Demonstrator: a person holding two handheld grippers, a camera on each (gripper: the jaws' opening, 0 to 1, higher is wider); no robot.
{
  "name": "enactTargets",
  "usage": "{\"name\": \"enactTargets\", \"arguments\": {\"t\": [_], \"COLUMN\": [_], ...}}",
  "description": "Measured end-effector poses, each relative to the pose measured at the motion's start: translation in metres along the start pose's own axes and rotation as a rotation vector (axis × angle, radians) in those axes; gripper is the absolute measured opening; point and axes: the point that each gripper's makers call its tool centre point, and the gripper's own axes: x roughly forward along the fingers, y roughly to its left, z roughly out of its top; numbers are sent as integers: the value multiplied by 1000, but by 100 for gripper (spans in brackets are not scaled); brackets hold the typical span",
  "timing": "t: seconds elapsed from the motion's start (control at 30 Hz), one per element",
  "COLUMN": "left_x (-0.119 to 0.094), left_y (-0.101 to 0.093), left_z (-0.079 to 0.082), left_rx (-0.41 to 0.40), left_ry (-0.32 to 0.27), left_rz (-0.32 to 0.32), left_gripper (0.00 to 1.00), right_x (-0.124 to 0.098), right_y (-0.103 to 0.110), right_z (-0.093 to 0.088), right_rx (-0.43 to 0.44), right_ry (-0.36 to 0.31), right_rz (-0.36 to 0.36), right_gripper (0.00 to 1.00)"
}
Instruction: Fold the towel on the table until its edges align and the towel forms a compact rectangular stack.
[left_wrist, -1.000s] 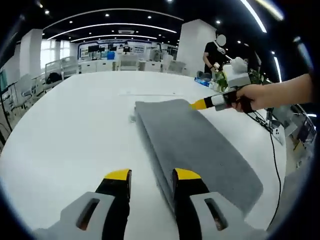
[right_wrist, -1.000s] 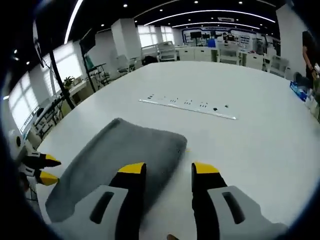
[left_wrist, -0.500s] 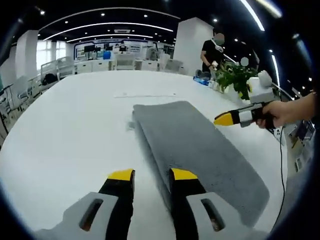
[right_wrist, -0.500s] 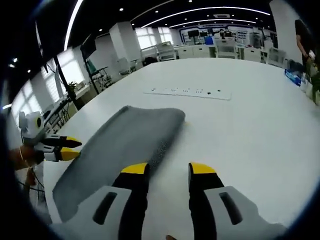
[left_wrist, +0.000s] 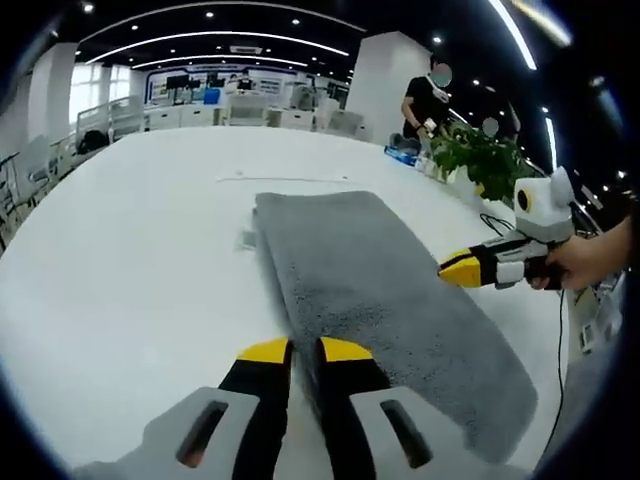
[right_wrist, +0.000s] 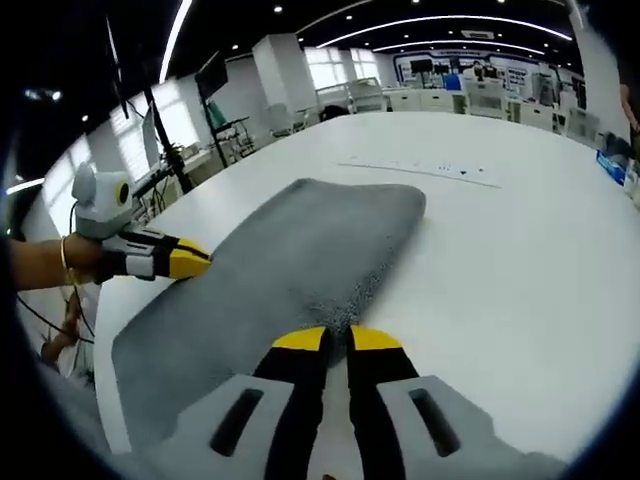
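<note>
Item: grey towel (left_wrist: 385, 295), lying flat on the white table (left_wrist: 130, 250) as a long band, apparently folded once lengthwise with a doubled edge along one long side; judged partway through the task, with at least one crosswise fold left before it makes a compact rectangular stack. Nearest, at 6 o'clock in the left gripper view, the left gripper (left_wrist: 293, 350): its yellow-tipped jaws are nearly together at the towel's near long edge; whether cloth is pinched between them cannot be told. At 6 o'clock in the right gripper view, the right gripper (right_wrist: 335, 338): jaws likewise almost closed at the towel's edge, grip not confirmable. Farther, toward 12 o'clock, a flat white strip (right_wrist: 420, 170) lies beyond the towel's far end. Containers: none identifiable on the table; a potted plant (left_wrist: 480, 160) stands at 2 o'clock, beyond the table's edge.
</note>
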Motion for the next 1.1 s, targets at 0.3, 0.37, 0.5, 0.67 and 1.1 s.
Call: {"name": "enactTargets", "arguments": {"t": [0.3,0.37,0.5,0.67,1.1], "left_x": [2,3,4,9,30], "left_y": [0,-4,-14,-44,-139], "left_z": [0,0,-1,-3,-7], "left_rx": [-8,11,12,68,133], "left_ry": [8,14,16,21,10], "left_rz": [1,6,0,-16,-137], "left_gripper": [4,4,4,3,3], "right_x": [2,1,-8,-32,-102], "right_y": [-1,-2,-8,-27,-78], "right_z": [-2,-2,-7,-20,-60], "right_rx": [-19,-21,-31,33,110], "right_ry": [41,40,34,38,32], "right_rz": [-9,-18,-49,-82,-201], "right_gripper": [2,2,2,2,1]}}
